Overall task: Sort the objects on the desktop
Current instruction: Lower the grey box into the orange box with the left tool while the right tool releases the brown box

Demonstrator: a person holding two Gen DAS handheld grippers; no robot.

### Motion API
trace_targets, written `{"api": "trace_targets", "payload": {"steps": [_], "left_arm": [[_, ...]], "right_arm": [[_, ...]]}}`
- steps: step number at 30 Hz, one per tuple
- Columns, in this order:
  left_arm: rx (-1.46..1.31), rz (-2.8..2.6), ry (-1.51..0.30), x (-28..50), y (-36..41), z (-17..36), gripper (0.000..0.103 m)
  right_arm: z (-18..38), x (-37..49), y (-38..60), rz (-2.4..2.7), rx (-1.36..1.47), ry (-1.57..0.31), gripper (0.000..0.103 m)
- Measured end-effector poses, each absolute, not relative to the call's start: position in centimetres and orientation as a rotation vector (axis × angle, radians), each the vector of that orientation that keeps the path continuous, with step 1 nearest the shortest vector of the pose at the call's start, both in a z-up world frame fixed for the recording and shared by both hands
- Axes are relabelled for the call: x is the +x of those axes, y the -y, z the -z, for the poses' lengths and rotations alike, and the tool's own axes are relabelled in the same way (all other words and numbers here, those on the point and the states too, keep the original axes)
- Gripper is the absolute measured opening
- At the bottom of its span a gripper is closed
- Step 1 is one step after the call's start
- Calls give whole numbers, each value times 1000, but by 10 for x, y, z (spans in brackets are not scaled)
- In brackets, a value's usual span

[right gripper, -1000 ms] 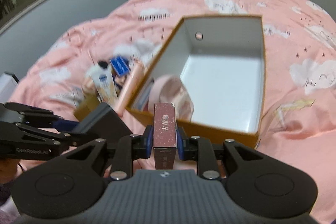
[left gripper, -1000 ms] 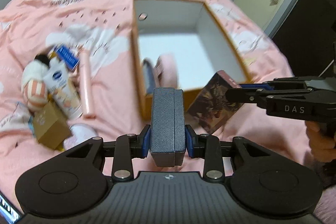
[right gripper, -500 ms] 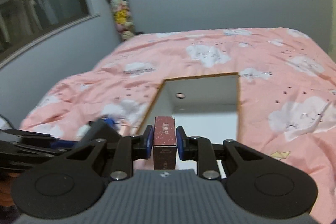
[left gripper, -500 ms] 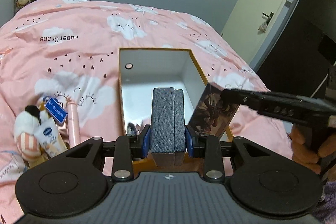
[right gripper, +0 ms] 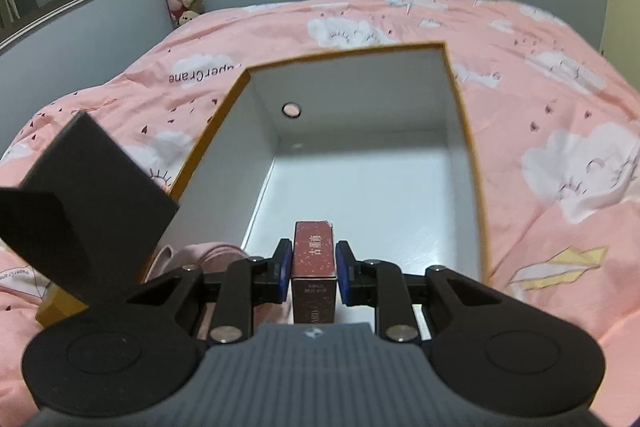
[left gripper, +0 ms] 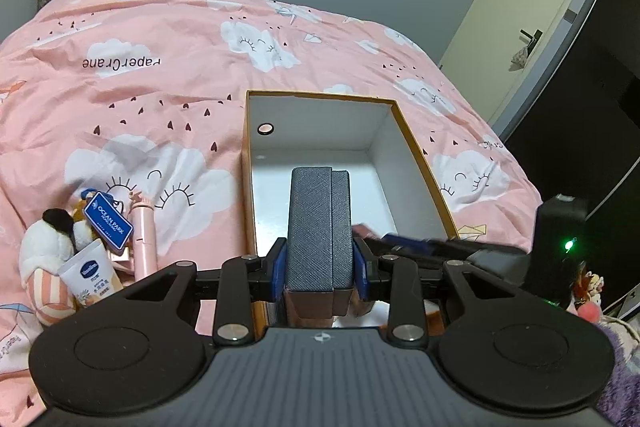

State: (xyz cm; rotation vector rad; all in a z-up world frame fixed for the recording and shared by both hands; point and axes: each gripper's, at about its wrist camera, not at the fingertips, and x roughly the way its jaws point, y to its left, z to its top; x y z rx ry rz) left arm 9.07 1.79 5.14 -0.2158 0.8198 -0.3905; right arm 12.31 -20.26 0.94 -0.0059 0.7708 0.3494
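My left gripper point(left gripper: 320, 267) is shut on a grey textured box point(left gripper: 320, 223), held upright over the near end of the orange-rimmed open box point(left gripper: 416, 155) with its white inside. My right gripper point(right gripper: 314, 267) is shut on a slim dark red box point(right gripper: 314, 255), low over that box's white floor near its near wall point(right gripper: 468, 163). In the left wrist view the right gripper point(left gripper: 400, 241) reaches in from the right, just behind the grey box. The grey box point(right gripper: 92, 187) looms at the left of the right wrist view.
On the pink cloud-print bedcover left of the box lie a plush toy point(left gripper: 40, 259), a white lotion tube point(left gripper: 90, 275), a blue tag point(left gripper: 108, 225) and a pink tube point(left gripper: 143, 235). A pink round thing point(right gripper: 200, 255) sits in the box's near left corner. A door stands at the far right.
Both grippers have moved in over the open box with their loads. The right one has sunk low into its near end, and the dark red box has slid behind the grey box.
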Motion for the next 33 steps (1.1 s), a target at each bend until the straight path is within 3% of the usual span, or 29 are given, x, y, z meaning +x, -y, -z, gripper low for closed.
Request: {"api": "trace_targets", "payload": {"steps": [10, 18, 33], "left_arm": [[-227, 418, -831, 103, -11, -46, 37], [-228, 431, -846, 108, -4, -43, 37], [-273, 495, -962, 128, 51, -26, 37]], "right_arm": [[-7, 107, 198, -423, -27, -896, 26], [4, 119, 215, -483, 179, -1048, 30], [-58, 107, 254, -345, -136, -736, 32]]}}
